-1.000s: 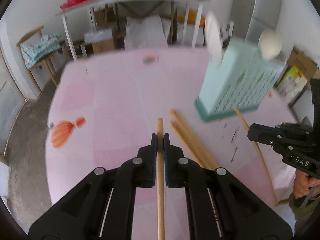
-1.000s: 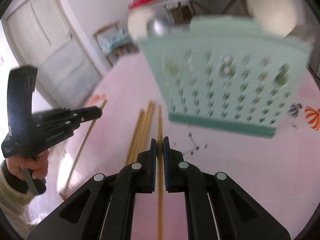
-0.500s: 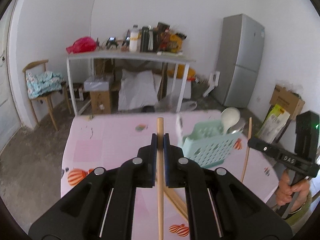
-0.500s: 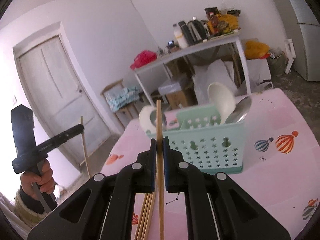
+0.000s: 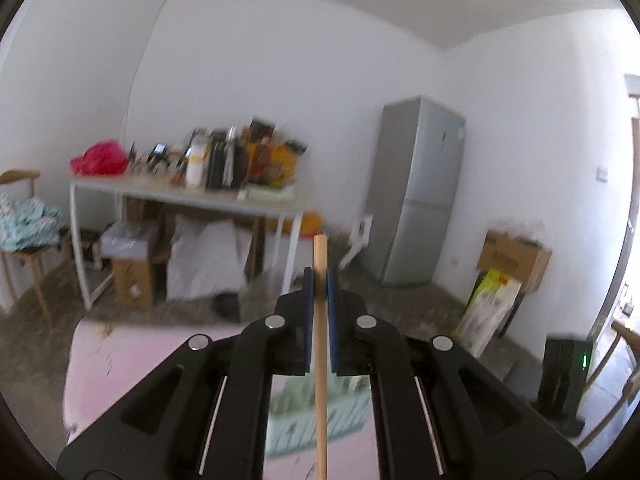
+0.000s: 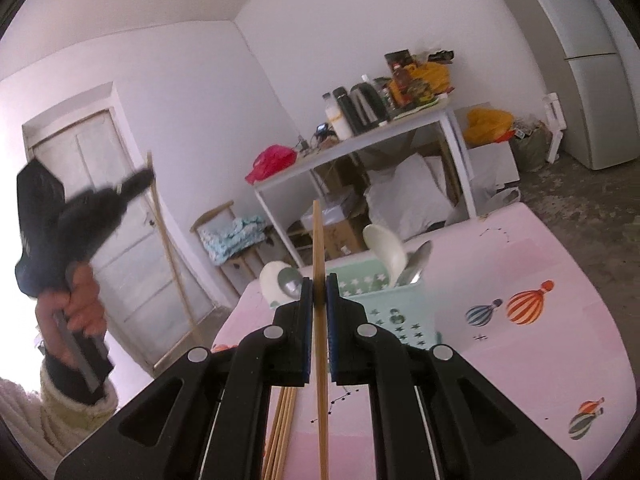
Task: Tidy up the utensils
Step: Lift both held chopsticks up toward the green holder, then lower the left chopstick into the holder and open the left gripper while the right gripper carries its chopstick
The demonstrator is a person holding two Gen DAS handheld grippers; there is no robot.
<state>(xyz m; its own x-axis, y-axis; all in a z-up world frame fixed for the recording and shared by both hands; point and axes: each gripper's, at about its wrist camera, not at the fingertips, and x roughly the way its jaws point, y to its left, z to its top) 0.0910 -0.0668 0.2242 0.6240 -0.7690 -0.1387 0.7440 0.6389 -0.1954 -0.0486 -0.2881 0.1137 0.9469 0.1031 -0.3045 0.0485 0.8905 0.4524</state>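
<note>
Pink balloon-print table (image 6: 520,360)
A mint utensil basket (image 6: 400,312) is set on it; loose chopsticks (image 6: 282,428) are laid just beside the basket.

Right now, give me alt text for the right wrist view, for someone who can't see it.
The right claw is shut on a wooden chopstick above a pink table. Behind it stands a mint basket holding spoons; more chopsticks lie on the table. At left, the left claw holds another chopstick.

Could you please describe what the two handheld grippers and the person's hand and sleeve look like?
Both the left gripper and the right gripper are matte black, with silver rivets and blue-lined fingers. The hand is bare, coming out of a fluffy cream sleeve with a dark cuff.
</note>
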